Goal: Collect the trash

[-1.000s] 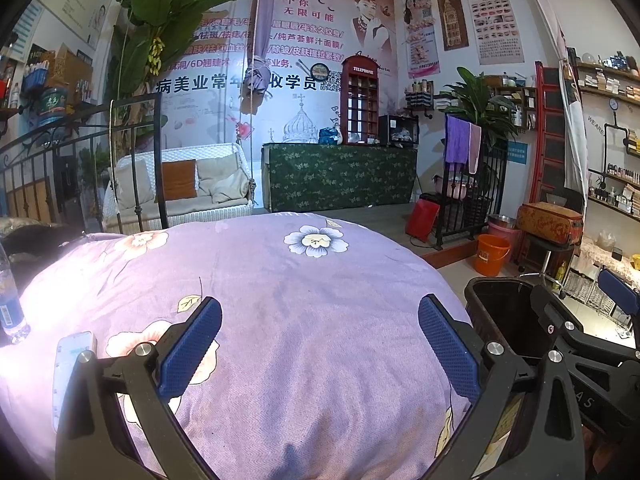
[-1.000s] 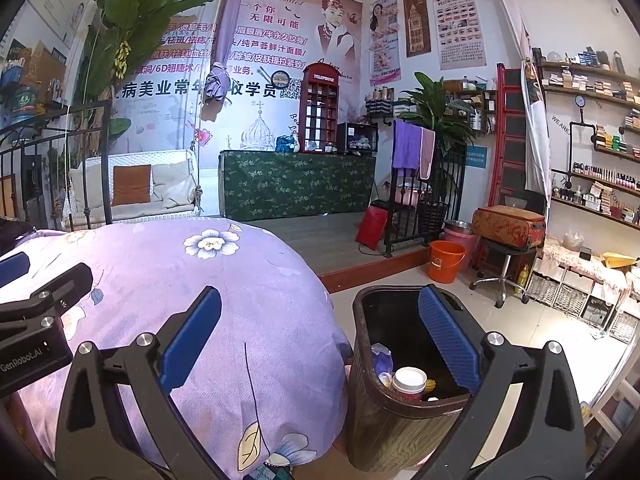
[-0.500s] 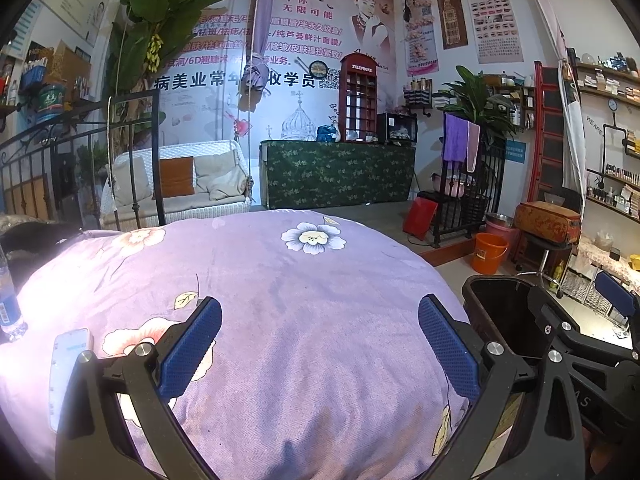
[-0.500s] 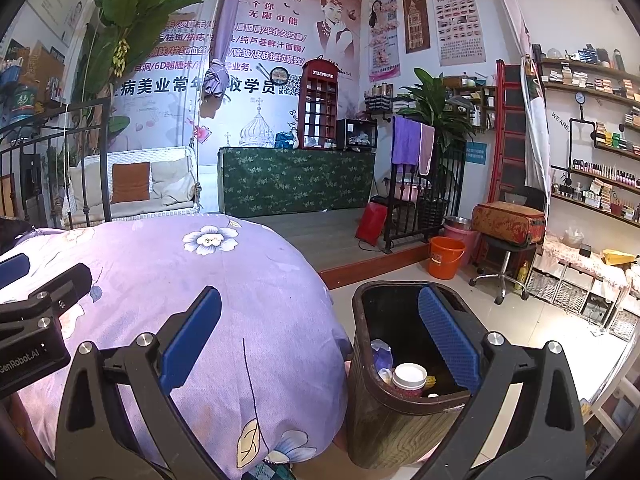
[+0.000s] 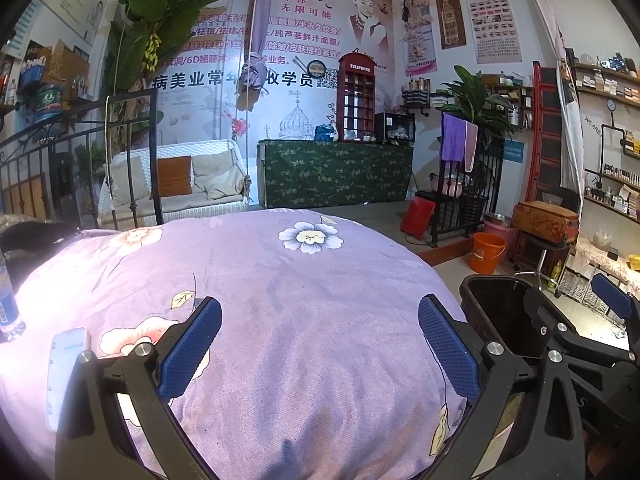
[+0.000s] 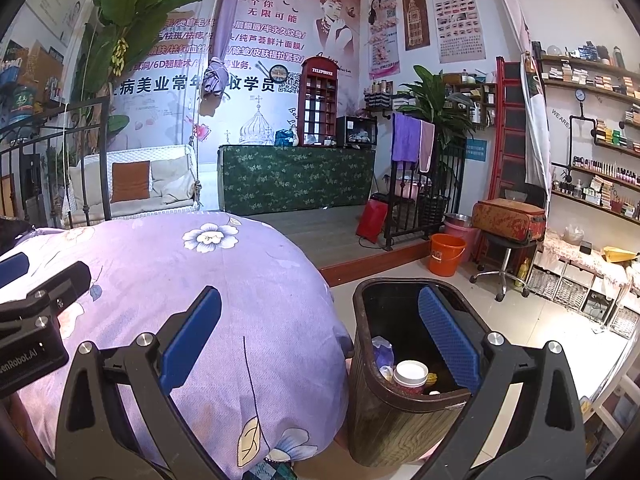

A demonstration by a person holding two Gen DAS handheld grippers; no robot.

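While the left gripper [image 5: 320, 344] hovered with jaws spread and empty over the purple floral bedspread [image 5: 304, 304], the right gripper [image 6: 320, 344] hung likewise wide apart beside it, above the dark trash bin [image 6: 400, 424] holding a white-lidded cup [image 6: 410, 374] and wrappers.

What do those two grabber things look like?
Each hand-held gripper, left and right, has a black plastic frame with silver screws and two flat fingers covered in bumpy blue pads. White lettering, partly cut off, marks the left one's side in the right view. No cables or sleeves show.
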